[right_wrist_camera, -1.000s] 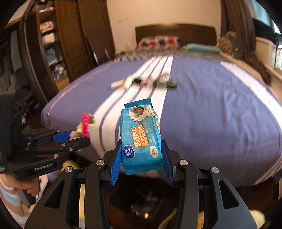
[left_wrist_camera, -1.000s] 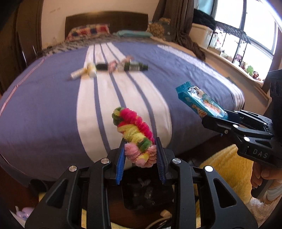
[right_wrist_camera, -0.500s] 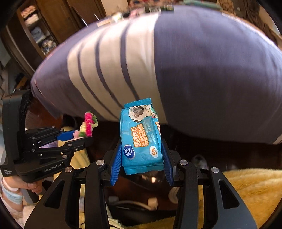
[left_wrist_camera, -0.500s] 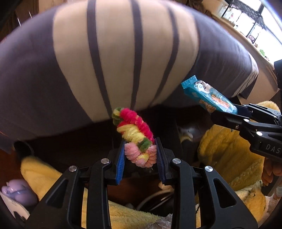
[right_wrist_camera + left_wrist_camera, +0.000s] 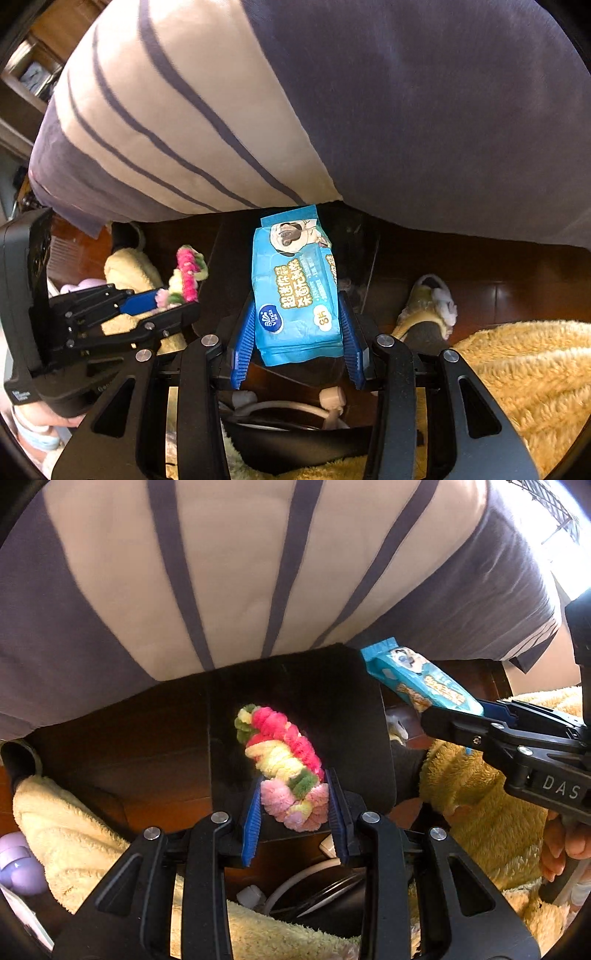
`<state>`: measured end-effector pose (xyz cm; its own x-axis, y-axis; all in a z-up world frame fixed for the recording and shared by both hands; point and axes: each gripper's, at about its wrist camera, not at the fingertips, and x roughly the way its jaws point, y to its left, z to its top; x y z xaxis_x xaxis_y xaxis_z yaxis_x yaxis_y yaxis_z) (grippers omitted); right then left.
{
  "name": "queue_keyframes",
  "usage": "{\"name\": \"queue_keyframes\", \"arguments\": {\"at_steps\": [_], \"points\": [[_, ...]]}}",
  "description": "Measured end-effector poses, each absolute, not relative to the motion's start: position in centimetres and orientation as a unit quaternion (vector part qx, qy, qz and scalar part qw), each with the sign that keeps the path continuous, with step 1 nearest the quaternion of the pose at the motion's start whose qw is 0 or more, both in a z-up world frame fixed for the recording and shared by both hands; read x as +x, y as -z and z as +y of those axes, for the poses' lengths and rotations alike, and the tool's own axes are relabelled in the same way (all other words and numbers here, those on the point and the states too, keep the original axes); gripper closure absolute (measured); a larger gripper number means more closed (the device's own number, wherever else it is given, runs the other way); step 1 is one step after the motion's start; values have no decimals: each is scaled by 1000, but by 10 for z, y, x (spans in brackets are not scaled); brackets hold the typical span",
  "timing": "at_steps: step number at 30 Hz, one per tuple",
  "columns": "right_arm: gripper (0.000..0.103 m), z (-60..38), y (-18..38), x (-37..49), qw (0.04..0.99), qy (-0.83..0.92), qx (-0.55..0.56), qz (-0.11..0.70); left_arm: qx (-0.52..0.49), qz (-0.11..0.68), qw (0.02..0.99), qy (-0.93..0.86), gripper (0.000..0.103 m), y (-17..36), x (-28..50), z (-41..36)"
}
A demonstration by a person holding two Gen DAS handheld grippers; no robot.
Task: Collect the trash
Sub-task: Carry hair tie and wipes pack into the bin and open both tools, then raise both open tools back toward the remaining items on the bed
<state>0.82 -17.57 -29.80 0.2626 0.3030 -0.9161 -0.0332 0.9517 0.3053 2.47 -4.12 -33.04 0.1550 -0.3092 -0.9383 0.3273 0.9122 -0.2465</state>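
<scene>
We hold the fuzzy pink, yellow and green chenille twist (image 5: 284, 771) pinched by its lower end in our left gripper (image 5: 294, 814), and the blue wet-wipe pack (image 5: 295, 291) clamped at its sides in our right gripper (image 5: 296, 341). Both point steeply down past the striped bed's (image 5: 229, 572) edge, over a dark bin (image 5: 295, 439) at our feet, presumably for dropping. The bin's rim is mostly blocked by the grippers, and its contents are hard to make out. A slipper (image 5: 428, 306) sits nearby.

Blue wipes packet (image 5: 295, 295), pink-yellow-green fuzzy braid (image 5: 286, 771), purple-and-cream striped bedspread (image 5: 110, 590)
</scene>
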Motion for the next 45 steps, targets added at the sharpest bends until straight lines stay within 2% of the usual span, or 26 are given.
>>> {"name": "queue_keyframes", "arguments": {"at_steps": [2,6,14,17,18,19,22,35,45], "points": [[59,-177,301,11,783,-110,121,600,5,622,754,213,69,333,27,-43],[51,-180,305,18,781,-118,132,599,6,624,753,208,48,334,30,-42],[37,-186,294,18,794,-103,134,585,12,615,765,192,42,322,29,-35],[22,-190,282,14,809,-84,121,569,16,602,778,179,32,307,28,-30],[18,-191,278,13,813,-79,119,565,17,596,784,173,25,302,27,-28],[17,-192,275,13,816,-75,118,561,21,589,791,164,20,295,26,-26],[16,-196,266,9,824,-73,121,549,27,569,808,148,14,276,22,-22],[15,-201,193,-4,870,-80,114,474,19,492,858,145,12,198,19,-4],[15,-211,135,27,901,-66,84,420,19,444,888,117,12,146,53,14]]}}
